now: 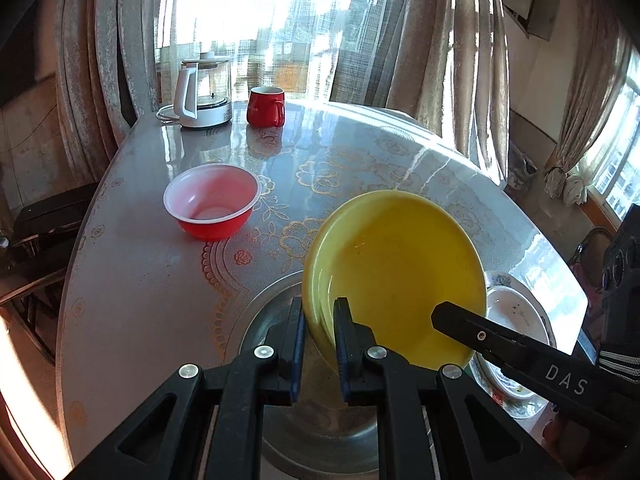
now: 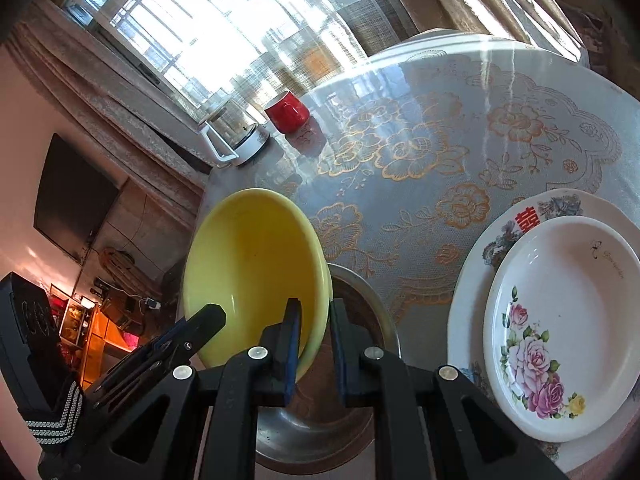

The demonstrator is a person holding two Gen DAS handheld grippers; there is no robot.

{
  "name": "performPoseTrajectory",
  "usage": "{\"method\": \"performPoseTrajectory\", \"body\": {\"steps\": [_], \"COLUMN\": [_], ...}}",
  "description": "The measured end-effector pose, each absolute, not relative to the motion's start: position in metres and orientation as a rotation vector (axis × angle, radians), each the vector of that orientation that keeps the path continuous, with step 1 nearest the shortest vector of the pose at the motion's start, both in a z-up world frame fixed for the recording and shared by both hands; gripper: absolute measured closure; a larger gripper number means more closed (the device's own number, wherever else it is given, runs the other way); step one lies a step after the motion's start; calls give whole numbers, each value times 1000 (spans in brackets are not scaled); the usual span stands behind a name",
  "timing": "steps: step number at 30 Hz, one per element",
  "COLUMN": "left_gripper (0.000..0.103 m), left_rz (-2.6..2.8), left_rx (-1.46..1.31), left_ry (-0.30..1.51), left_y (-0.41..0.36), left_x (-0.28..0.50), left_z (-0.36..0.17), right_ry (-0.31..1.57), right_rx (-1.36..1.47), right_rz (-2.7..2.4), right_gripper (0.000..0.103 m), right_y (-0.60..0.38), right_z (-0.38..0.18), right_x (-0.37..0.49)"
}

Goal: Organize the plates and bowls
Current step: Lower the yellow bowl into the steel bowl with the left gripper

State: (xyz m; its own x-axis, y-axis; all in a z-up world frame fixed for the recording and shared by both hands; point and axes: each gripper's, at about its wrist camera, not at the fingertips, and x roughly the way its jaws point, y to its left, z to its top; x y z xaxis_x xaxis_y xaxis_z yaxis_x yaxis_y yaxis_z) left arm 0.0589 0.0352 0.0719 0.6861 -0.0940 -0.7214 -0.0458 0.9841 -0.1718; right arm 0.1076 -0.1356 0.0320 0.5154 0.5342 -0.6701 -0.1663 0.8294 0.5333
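Both grippers' fingers (image 1: 344,344) pinch yellow bowl (image 1: 396,276) rims; glossy floral table (image 1: 360,160); curtained window (image 1: 280,20).

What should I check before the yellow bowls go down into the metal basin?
1. Left hand-held gripper clamped on the rim of the yellow bowls: ok.
2. Right hand-held gripper clamped on the opposite rim: ok.
3. Yellow bowls stay nested, two rims visible: ok.
4. Metal basin below has nothing lying in the part that shows: ok; its far side is hidden by the bowls.
5. Stacked white plates beside the basin, apart from the bowls: ok.
6. Bowls level: not ok, tilted steeply on edge.
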Motion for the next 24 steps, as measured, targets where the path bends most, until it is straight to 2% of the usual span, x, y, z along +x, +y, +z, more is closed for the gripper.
{"method": "performPoseTrajectory", "body": {"steps": [24], "left_gripper": [89], "left_rz": [6], "left_rx": [-181], "left_ry": [913], "left_y": [48], "left_x": [39], "left_z": [23], "right_ry": [1051], "right_rx": [362], "right_rz": [408], "right_gripper": [86], "right_y": [-123], "right_z": [-3], "right_x": [91]}}
